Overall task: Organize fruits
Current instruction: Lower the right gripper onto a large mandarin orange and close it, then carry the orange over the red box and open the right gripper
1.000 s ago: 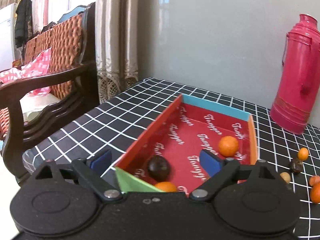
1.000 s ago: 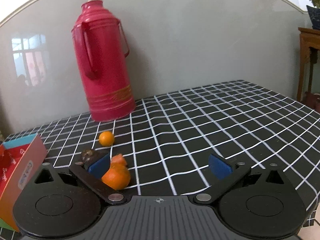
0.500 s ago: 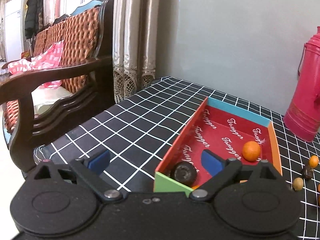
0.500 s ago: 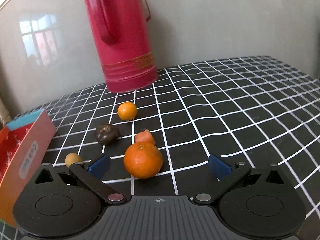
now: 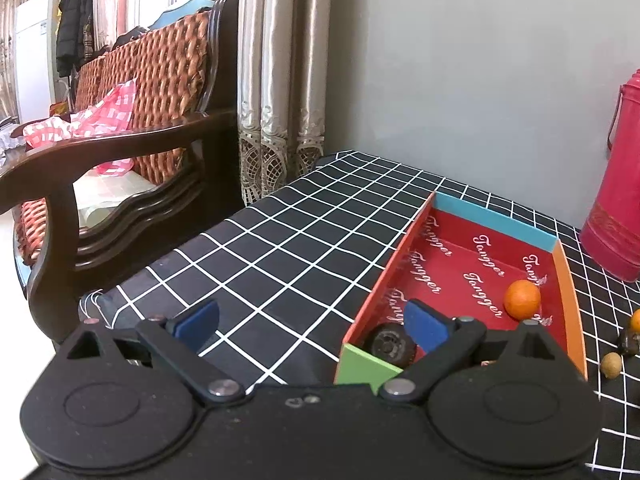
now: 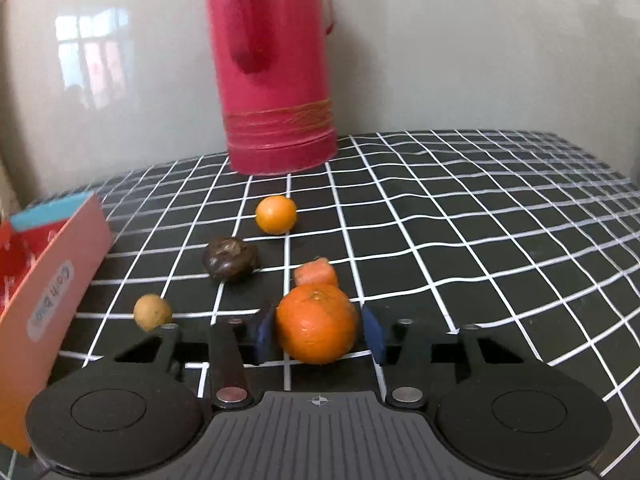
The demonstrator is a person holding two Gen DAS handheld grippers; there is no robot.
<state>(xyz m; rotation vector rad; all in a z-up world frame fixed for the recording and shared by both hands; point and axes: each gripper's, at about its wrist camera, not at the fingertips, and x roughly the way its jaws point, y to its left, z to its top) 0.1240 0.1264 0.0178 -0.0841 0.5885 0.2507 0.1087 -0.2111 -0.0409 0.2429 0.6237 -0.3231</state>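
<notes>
The right tongs [image 6: 319,334] are closing around a large orange [image 6: 317,323] on the checked tabletop [image 6: 460,240]; the blue pads [image 6: 265,332] sit at its two sides, the left one touching the peel, the right one so close that contact cannot be told for sure. Just beyond the orange, at 12 o'clock, lies an orange chunk [image 6: 316,273] touching it. A dark round fruit [image 6: 230,258] is at 10 o'clock, a small yellow-orange fruit [image 6: 276,215] at 11 o'clock further off, and a small tan fruit [image 6: 152,312] at 9 o'clock. A red flask [image 6: 276,80] stands at the wall behind them.

The left tongs [image 5: 308,326] are spread wide with nothing between them, over the near corner of the red box [image 5: 562,264]. Inside the box lie a dark fruit [image 5: 388,346] at the near end and a small orange [image 5: 521,298] toward the right wall. A wooden sofa [image 5: 120,152] stands at 10 o'clock, off the tabletop
</notes>
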